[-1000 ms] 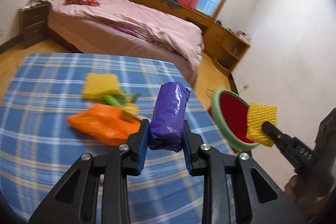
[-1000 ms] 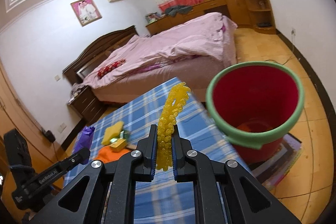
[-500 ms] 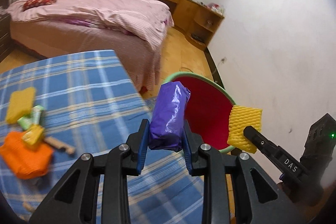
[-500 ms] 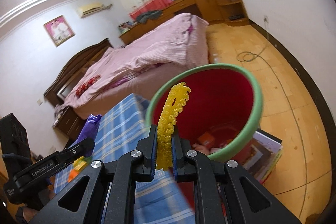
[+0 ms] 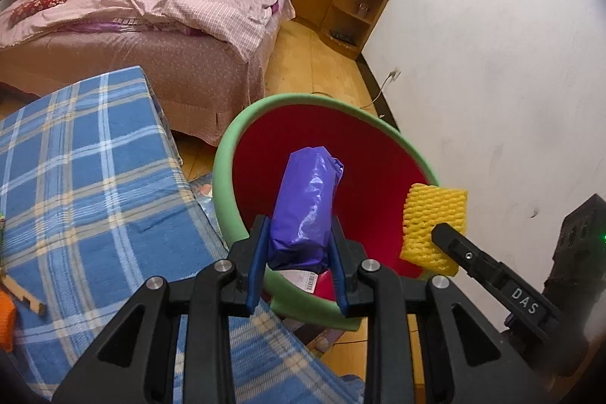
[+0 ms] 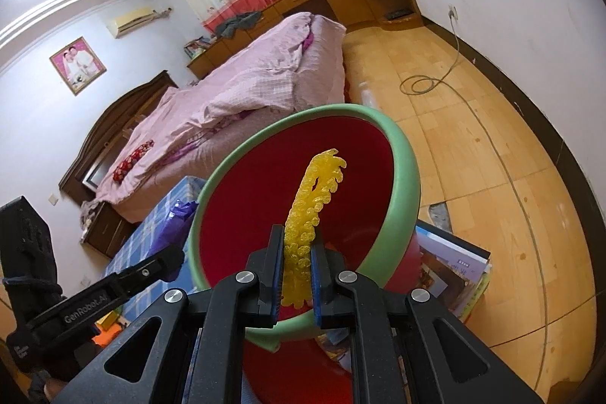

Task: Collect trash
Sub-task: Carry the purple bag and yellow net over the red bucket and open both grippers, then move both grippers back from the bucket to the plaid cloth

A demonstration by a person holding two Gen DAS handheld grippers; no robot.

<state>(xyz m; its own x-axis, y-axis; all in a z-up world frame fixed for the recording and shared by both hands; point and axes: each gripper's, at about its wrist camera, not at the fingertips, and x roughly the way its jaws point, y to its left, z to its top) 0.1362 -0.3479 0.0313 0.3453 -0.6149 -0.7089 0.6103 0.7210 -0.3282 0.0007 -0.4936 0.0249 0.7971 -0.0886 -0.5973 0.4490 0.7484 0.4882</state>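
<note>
My left gripper (image 5: pixel 299 264) is shut on a purple plastic bag roll (image 5: pixel 306 211) and holds it over the mouth of the red bin with a green rim (image 5: pixel 223 154). My right gripper (image 6: pixel 297 277) is shut on a yellow foam net (image 6: pixel 308 214) and holds it over the same bin (image 6: pixel 407 177). In the left wrist view the yellow foam net (image 5: pixel 433 226) hangs over the bin's right rim. The purple bag (image 6: pixel 178 218) shows at the bin's left in the right wrist view. Paper scraps (image 5: pixel 301 281) lie inside the bin.
The blue plaid table (image 5: pixel 94 184) is at left, with an orange piece (image 5: pixel 7 322) and a wooden stick (image 5: pixel 22 296) at its edge. A pink bed (image 5: pixel 151 10) stands behind. Books (image 6: pixel 454 271) lie on the wooden floor beside the bin. A white wall (image 5: pixel 492 63) is at right.
Both grippers have moved from above the table toward the bin and now hold their items over its mouth. The table trash has slid out of view to the left.
</note>
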